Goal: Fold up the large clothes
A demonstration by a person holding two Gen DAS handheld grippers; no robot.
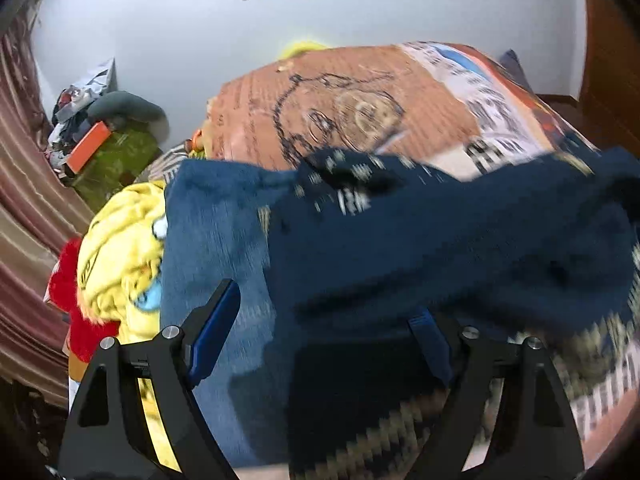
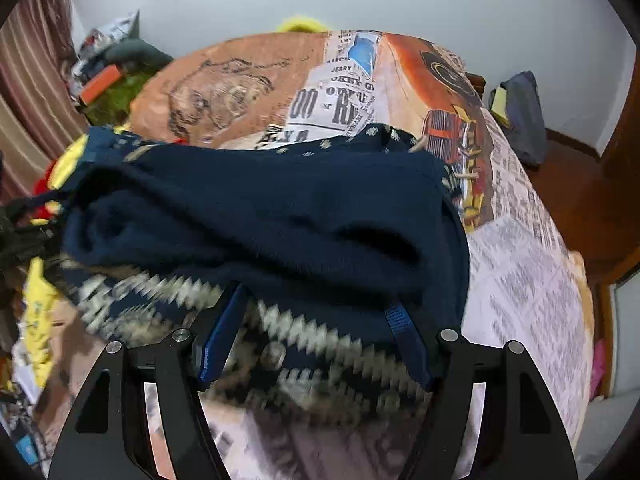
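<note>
A bed fills most of both views, covered by a printed bedspread (image 2: 516, 280) with newsprint lettering, an orange-brown panel bearing a sketched drawing, and a red truck picture near its right side. Across the near part of it lies the navy knitted sweater (image 2: 260, 216), bunched into thick folds, its solid dark blue side uppermost and a cream zigzag-patterned band (image 2: 320, 332) showing along the near edge; small pale motifs dot the far edge. In the left wrist view the same sweater (image 1: 460, 240) overlaps a lighter blue, jeans-like garment (image 1: 212, 240) spread beside it, and to the left of that sits a yellow plush toy (image 1: 116, 252) with a red plush piece (image 1: 72, 284) against it. Further back on the left, striped curtains (image 1: 24, 200) hang next to a heap of clutter topped by an orange box (image 1: 88, 146). A dark bag (image 2: 524, 116) rests on the floor past the bed's right corner. The left gripper (image 1: 320, 328) is spread wide, its left blue pad (image 1: 216, 332) over the jeans-like cloth and its right pad partly sunk into the sweater's folds, with no squeeze apparent. The right gripper (image 2: 316, 340) is likewise spread, both blue pads (image 2: 222, 336) straddling the patterned band without pinching it, though motion blur softens the detail here.
</note>
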